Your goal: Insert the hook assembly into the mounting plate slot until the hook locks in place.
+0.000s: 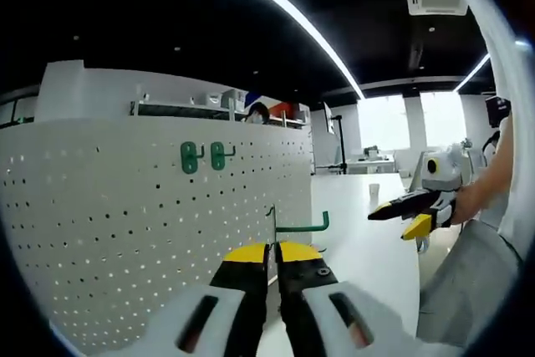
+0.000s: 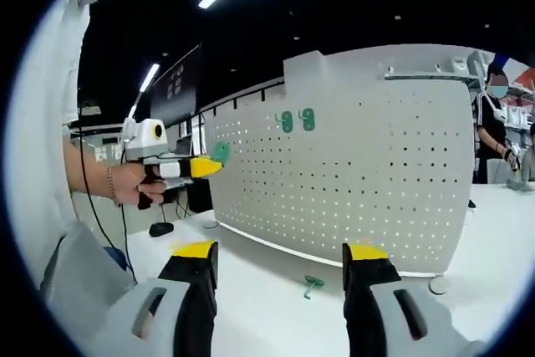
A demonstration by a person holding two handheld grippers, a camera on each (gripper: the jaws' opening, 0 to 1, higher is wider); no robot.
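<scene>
Left gripper point(image 1: 272, 250) clamped on green hook point(image 1: 299, 225), close before pegboard point(image 1: 125, 206). Right gripper point(image 2: 280, 257) jaws apart, idle. Advice: square hook's prongs to holes, then press until seated.

Two hooks point(image 2: 297, 120) mounted high on pegboard point(image 2: 376, 181); third hook point(image 2: 313, 284) lying on table point(image 2: 267, 307) near pegboard's foot.

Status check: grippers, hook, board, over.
Left gripper shut on green hook, held near the pegboard. Right gripper open, empty. Two hooks already on board; spare hook lying on table.
</scene>
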